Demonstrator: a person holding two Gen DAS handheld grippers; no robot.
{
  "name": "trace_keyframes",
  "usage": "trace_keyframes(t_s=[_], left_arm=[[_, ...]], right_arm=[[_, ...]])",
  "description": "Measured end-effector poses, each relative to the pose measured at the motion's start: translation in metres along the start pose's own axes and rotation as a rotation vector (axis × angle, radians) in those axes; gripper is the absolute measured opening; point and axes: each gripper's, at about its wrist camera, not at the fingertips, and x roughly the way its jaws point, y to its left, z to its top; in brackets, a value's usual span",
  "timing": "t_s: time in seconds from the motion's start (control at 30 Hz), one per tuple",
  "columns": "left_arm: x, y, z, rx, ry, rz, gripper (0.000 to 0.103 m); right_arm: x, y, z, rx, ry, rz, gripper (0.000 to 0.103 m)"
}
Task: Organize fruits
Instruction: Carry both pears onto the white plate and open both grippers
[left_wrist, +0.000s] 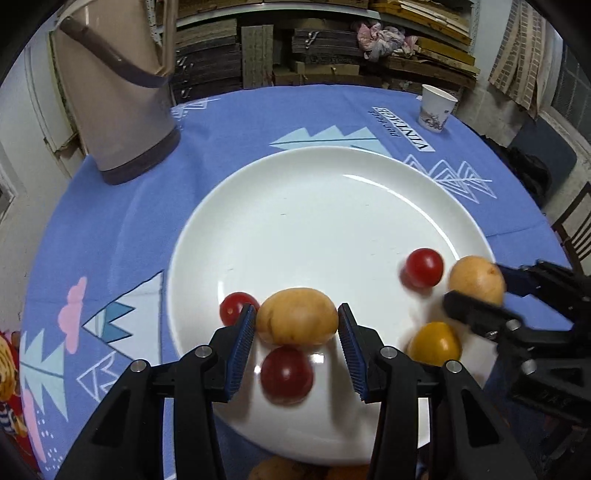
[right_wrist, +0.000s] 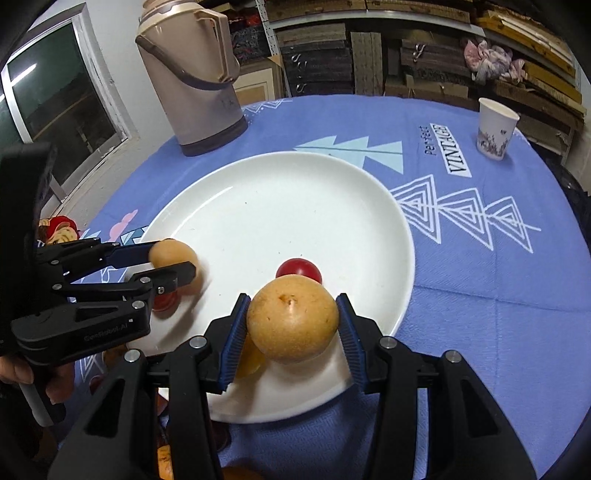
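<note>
While both grippers hover over the white plate (left_wrist: 332, 177), left gripper (left_wrist: 296, 325) pinches 1 tan fruit (left_wrist: 297, 315), right gripper (right_wrist: 293, 325) clamps another tan fruit (right_wrist: 293, 325).

Blue-clothed table (right_wrist: 480, 295) bears white plate (right_wrist: 280, 206), thermos (right_wrist: 192, 85), seemingly paper cup (right_wrist: 495, 127).

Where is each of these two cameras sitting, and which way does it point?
Left wrist: rides the left gripper, looking along its fingers at a tan fruit they clamp over the white plate; the right gripper enters from the right.
Right wrist: rides the right gripper, clamping another tan fruit; the left gripper shows at left.
Shared: plate, flask, paper cup.
</note>
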Motion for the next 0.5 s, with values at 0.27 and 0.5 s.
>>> trace_keyframes(t_s=[0.27, 0.5], left_arm=[[0.0012, -0.0047, 0.0038, -0.001, -0.005, 0.011, 0.047], [0.0032, -0.0075, 0.0037, -0.01, 0.012, -0.022, 0.066]], right_arm=[[0.0078, -0.0025, -0.0002, 0.026, 0.019, 0.004, 0.048], [0.0021, -0.0023, 0.0016, 0.036, 0.003, 0.0, 0.053]])
